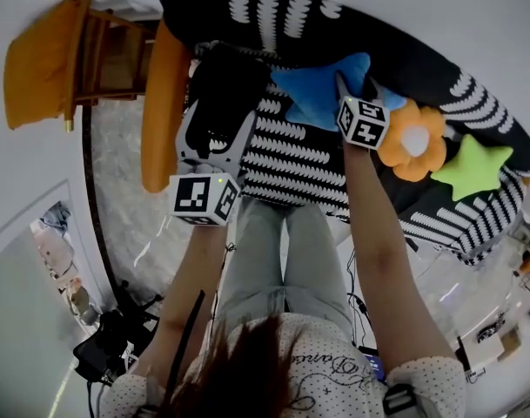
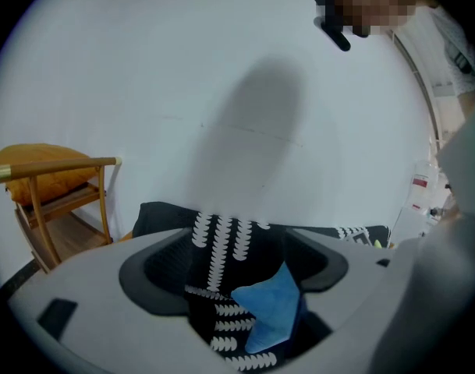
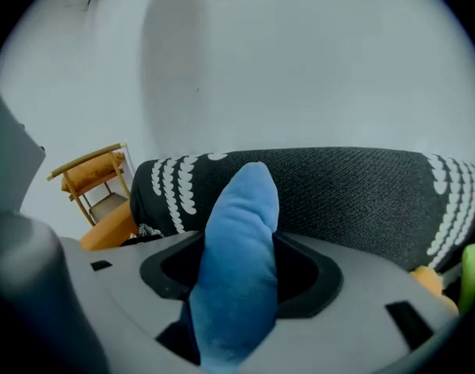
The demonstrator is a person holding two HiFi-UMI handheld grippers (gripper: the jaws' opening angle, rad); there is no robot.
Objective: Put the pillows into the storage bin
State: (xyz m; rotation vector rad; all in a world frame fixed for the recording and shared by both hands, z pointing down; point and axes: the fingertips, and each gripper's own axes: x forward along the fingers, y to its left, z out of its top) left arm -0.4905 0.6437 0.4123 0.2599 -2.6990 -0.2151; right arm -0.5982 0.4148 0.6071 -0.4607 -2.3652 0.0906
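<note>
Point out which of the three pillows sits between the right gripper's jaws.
The blue star pillow: one arm of it stands between the jaws of the right gripper. The orange flower pillow and green star pillow lie ungripped on the sofa.

Arms [image 1: 375, 233] outstretched; left tongs [image 2: 241, 265] agape, right tongs [image 3: 241, 275] tight on blue pillow [image 1: 317, 94].
</note>
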